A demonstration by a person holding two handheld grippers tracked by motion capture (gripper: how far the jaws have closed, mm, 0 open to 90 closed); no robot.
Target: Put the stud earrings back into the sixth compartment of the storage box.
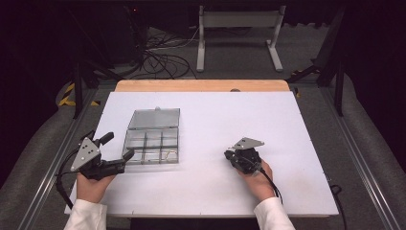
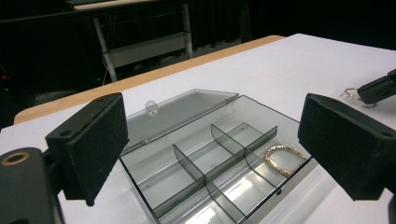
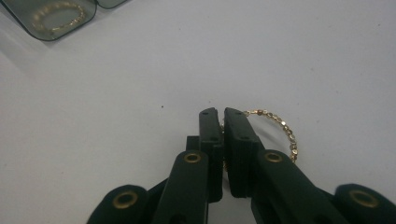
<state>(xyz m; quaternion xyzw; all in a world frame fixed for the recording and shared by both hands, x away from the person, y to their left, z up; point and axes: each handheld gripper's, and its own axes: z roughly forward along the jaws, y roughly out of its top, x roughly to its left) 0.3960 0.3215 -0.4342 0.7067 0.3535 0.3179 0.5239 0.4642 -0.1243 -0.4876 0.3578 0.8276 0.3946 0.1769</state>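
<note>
A clear grey compartment box (image 1: 143,140) lies open on the white table, its lid (image 1: 154,118) folded back. One gold beaded bracelet (image 2: 283,158) rests in a corner compartment of the box (image 2: 187,161). My left gripper (image 1: 118,146) is open just left of the box, and in its own view the left gripper (image 2: 219,140) has nothing between its pads. My right gripper (image 3: 222,116) is shut on a second gold bracelet (image 3: 280,128), which lies on the table right of the box. The right gripper (image 1: 229,154) points left, toward the box.
The white table sheet (image 1: 215,120) stretches wide on every side of the box. A wooden edge (image 1: 201,85) runs along the far side. Beyond it on the floor are a metal stand (image 1: 239,33) and loose cables (image 1: 163,60).
</note>
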